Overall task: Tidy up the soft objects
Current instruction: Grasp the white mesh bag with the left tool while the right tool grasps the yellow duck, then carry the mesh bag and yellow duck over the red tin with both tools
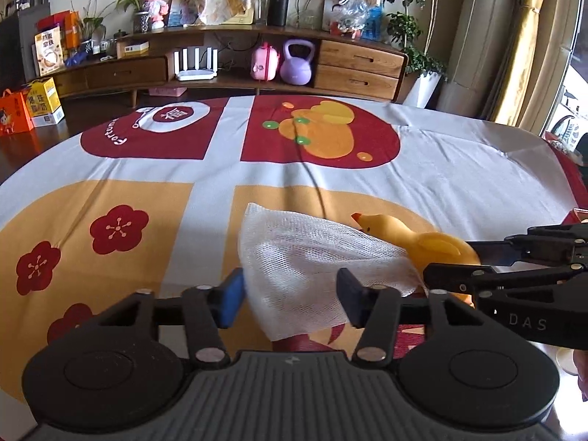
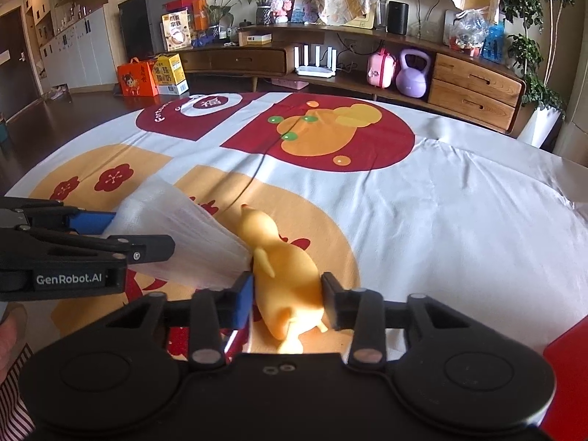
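A white mesh bag lies on the patterned tablecloth, and my left gripper is shut on its near end, blue pads pressing either side. A yellow rubber duck lies just right of the bag, touching its edge, beak pointing away. In the right wrist view my right gripper is shut on the duck across its body. The bag lies left of the duck there, with my left gripper on it. The right gripper reaches in from the right edge of the left wrist view.
A wooden sideboard stands beyond the table with a purple kettlebell, a pink case and a white router. A red object sits at the table's near right edge. A striped sleeve shows at lower left.
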The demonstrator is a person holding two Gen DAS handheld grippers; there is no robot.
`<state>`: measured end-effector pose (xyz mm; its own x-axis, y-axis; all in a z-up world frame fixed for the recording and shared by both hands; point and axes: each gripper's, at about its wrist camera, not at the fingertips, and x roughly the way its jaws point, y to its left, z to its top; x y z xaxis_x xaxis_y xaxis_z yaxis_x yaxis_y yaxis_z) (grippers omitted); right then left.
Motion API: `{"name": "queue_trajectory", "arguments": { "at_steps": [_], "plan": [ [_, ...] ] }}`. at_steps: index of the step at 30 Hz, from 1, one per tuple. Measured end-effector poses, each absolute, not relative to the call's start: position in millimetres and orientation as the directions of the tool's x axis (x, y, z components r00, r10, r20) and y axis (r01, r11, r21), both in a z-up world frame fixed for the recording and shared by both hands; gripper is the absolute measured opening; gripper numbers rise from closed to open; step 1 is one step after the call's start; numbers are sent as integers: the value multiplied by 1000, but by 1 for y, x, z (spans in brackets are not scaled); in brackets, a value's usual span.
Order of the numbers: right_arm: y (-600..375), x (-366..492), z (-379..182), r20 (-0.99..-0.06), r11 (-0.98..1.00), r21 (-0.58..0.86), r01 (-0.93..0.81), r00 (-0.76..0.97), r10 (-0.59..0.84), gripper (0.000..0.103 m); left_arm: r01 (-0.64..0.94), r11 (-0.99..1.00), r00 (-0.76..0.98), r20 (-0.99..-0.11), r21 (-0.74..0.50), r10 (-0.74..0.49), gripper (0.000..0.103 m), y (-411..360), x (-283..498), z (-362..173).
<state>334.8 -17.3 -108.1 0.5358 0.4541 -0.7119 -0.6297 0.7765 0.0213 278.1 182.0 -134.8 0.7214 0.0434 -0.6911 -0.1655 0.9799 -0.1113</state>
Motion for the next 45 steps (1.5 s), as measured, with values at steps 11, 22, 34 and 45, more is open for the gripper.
{"name": "queue_trajectory", "arguments": {
  "at_steps": [11,22,34,45],
  "plan": [
    [-33,312,-97,-708,787,18,-616,548,445,23,-154,983,736,-675,-97,49,15,170,268,-117],
    [-84,261,-74,-700,808,37,-587,562,441,21,-69,990,756,-654,-124,-29,11,135,231,-87],
    [-153,204,-34,-632,849,15,-529,652,417,21,31,984,772,-621,-175,-135,11,82,186,-49],
    [-227,179,-3,-560,899,26,-437,739,375,21,111,979,806,-561,-169,-188,11,22,168,-5]
  ]
}}
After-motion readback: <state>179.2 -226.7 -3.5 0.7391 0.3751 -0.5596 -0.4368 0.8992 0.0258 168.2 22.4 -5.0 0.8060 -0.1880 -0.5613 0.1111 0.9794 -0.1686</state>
